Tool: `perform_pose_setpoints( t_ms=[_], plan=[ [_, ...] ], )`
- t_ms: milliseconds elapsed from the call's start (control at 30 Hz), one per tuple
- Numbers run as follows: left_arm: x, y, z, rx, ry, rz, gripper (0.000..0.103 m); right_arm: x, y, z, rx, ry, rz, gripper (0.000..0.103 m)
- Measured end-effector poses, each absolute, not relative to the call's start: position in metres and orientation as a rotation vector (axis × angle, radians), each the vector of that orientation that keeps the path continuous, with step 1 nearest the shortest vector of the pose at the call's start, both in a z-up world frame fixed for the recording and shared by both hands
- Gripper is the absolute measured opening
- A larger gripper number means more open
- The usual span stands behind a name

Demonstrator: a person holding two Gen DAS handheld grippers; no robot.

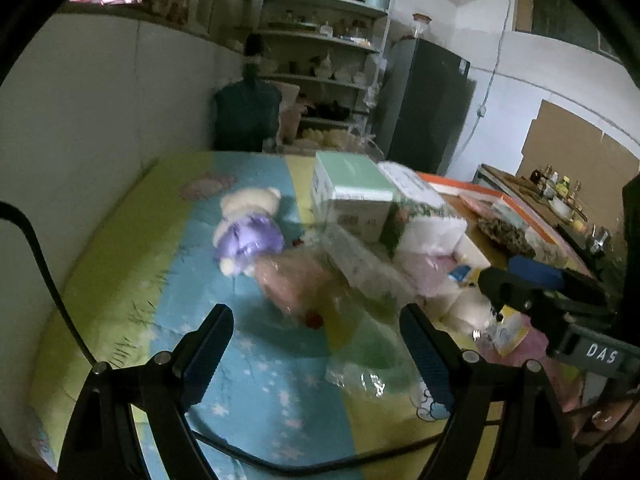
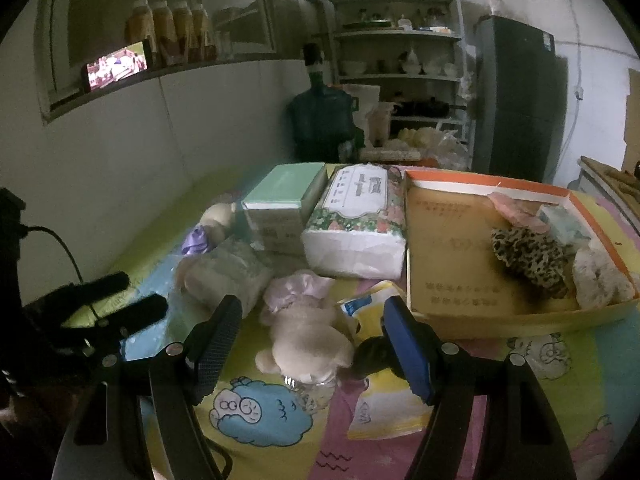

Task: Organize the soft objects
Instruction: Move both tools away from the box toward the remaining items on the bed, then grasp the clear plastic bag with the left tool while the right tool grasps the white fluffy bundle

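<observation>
My left gripper [image 1: 316,344] is open over the cartoon-print bed cover, with nothing between its fingers. Beyond it lie a cream teddy in a purple dress [image 1: 248,232] and a plush wrapped in clear plastic [image 1: 292,284]. My right gripper [image 2: 312,340] is open too, its fingers standing either side of a cream teddy in a pink dress [image 2: 304,336] that lies on the cover; the pads are not pressing on it. An orange-rimmed cardboard tray [image 2: 452,248] at the right holds a leopard-print soft item [image 2: 528,256] and a white fluffy one [image 2: 600,280].
A green box [image 2: 284,200] and a floral tissue pack [image 2: 356,220] stand behind the toys. A yellow packet [image 2: 368,304] lies beside the pink-dressed teddy. The white wall runs along the left of the bed. A water jug [image 2: 324,120], shelves and a dark fridge stand behind.
</observation>
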State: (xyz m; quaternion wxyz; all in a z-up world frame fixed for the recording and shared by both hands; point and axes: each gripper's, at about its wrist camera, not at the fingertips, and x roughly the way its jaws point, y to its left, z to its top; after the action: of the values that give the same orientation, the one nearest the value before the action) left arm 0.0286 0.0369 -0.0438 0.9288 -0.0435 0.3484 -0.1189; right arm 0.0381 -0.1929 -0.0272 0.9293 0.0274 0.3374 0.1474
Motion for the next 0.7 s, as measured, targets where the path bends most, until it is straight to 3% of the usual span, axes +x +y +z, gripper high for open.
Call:
perform_pose_setpoints(
  t_ms=[700],
  plan=[
    [0.037, 0.021, -0.070, -0.142, 0.761, -0.297, 0.082, 0.045, -0.192, -0.038, 0.065, 0.729, 0.337, 0.075]
  ],
)
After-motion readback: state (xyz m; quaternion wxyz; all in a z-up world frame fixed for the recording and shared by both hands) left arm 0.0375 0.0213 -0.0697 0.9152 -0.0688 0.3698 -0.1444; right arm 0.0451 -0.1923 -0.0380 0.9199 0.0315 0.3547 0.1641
